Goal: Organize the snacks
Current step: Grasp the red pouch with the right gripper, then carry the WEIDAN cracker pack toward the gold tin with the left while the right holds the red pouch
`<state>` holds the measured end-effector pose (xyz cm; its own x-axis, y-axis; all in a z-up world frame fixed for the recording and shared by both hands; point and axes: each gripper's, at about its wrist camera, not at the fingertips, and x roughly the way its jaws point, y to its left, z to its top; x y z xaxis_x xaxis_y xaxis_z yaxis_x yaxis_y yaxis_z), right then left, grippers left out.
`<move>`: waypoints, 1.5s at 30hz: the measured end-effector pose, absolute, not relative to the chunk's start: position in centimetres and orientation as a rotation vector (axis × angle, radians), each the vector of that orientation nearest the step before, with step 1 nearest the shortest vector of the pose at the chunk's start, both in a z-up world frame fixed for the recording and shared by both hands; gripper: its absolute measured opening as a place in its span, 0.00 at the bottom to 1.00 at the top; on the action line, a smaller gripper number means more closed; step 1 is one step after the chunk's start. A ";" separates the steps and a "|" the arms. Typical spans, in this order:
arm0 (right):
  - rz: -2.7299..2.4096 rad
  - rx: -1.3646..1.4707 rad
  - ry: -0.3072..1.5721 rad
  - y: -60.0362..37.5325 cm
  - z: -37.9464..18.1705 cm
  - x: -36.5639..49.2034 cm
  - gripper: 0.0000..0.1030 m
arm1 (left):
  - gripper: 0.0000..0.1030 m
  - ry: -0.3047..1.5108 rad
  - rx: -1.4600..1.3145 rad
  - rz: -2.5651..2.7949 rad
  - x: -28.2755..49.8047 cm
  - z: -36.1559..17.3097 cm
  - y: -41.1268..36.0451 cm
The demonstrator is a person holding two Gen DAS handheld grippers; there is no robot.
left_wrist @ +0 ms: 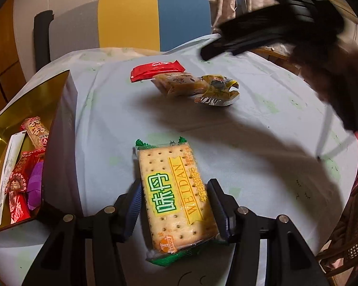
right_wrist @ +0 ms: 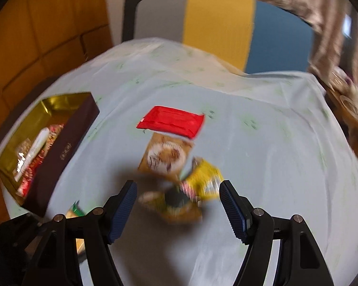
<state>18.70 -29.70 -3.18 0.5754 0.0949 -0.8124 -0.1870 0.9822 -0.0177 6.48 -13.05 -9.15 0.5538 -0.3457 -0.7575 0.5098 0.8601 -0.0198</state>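
— On the bench, where's the cracker pack (left_wrist: pixel 176 200)?
— Between the left gripper (left_wrist: pixel 176 208) fingers, squeezed tight.
— And the right gripper (right_wrist: pixel 177 211)?
— Fingers wide, holding nothing, above the snacks (right_wrist: pixel 179 164).

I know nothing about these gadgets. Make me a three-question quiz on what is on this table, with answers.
1. True or false: the left gripper has the cracker pack between its fingers.
2. What stands at the table's left edge? A) a gold-lined box holding snacks B) a kettle C) a fruit bowl
3. Fill in: at the far end of the loose snack pile lies a ___ packet.

Key
1. True. The pack sits between the fingers.
2. A.
3. Red. The right gripper hangs open above that pile, holding nothing.
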 end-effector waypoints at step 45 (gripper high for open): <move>-0.001 -0.001 1.094 -37.9 -3.0 18.0 0.56 | 0.53 0.825 0.234 -0.521 6.9 -9.7 -13.6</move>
